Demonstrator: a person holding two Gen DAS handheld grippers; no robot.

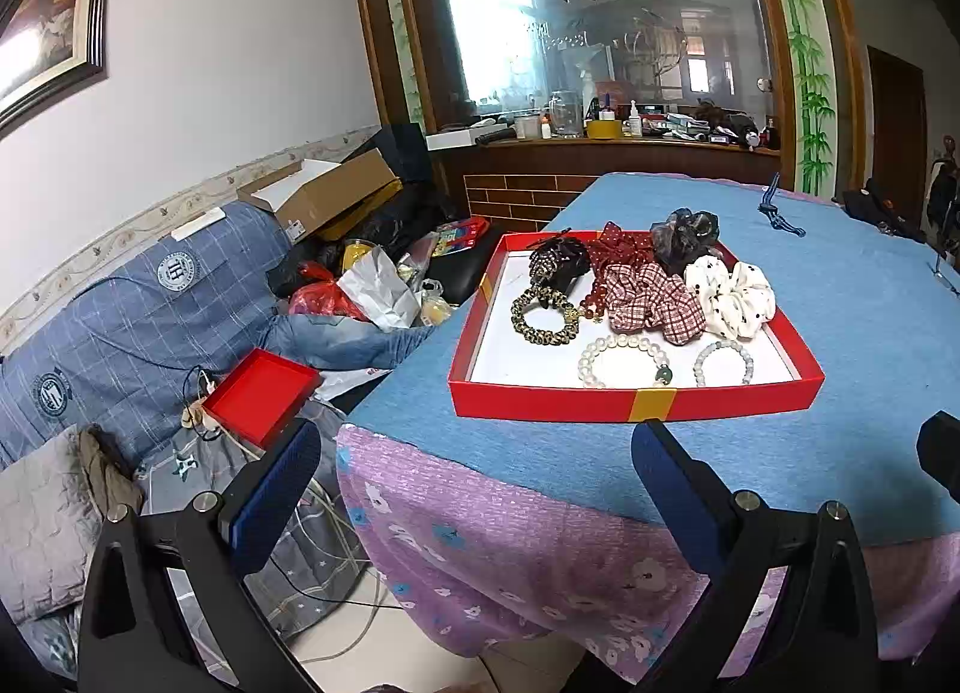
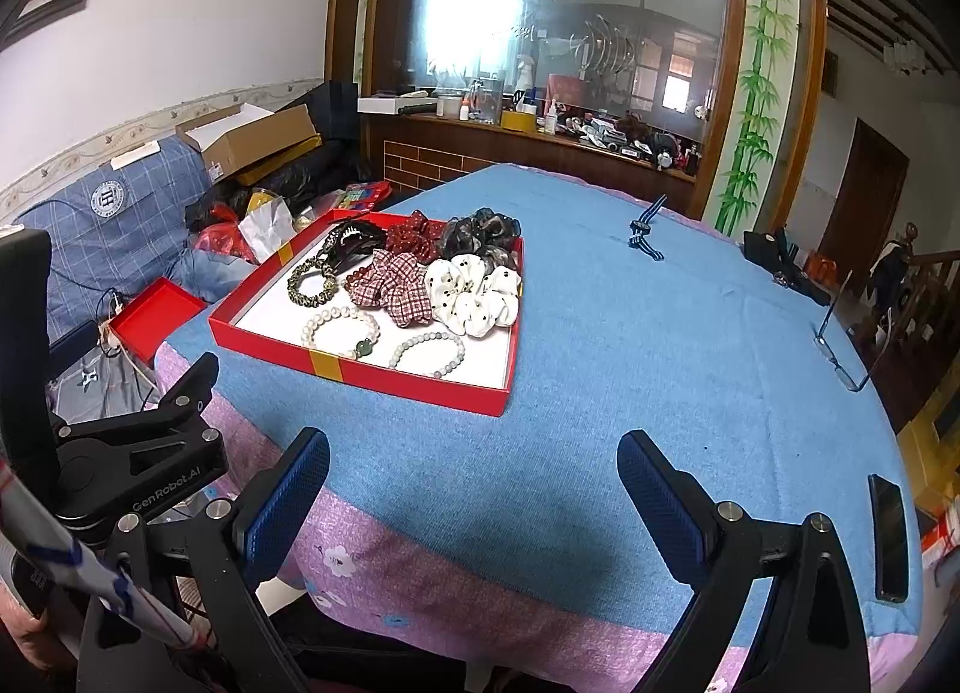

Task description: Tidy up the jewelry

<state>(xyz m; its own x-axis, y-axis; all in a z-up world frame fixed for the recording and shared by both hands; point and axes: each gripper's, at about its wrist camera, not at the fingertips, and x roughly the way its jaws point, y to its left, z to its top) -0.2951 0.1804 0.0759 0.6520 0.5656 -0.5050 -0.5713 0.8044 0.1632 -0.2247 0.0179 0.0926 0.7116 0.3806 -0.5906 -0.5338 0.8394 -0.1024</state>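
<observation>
The red tray (image 1: 636, 402) sat on the blue cloth (image 2: 630, 381) of the table, toward eleven o'clock from the right gripper. Left to right it held a dark patterned bracelet (image 1: 543, 316) and a black hair claw (image 1: 555, 258), a pearl bracelet (image 1: 624, 360), a plaid scrunchie (image 1: 651, 303), a pale bead bracelet (image 1: 723, 363) and a white dotted scrunchie (image 1: 729, 291), with darker scrunchies behind.

Every piece lay inside the tray; that would fit a sort already made as well as a heap waiting to be taken out, so no step could be named. A striped blue tie (image 2: 645, 234) lay alone at one o'clock.

The left gripper (image 1: 474, 477) hung level before the table's near edge, jaws wide, holding nothing. The right gripper (image 2: 474, 483) hovered low over the cloth, likewise wide and empty.
</observation>
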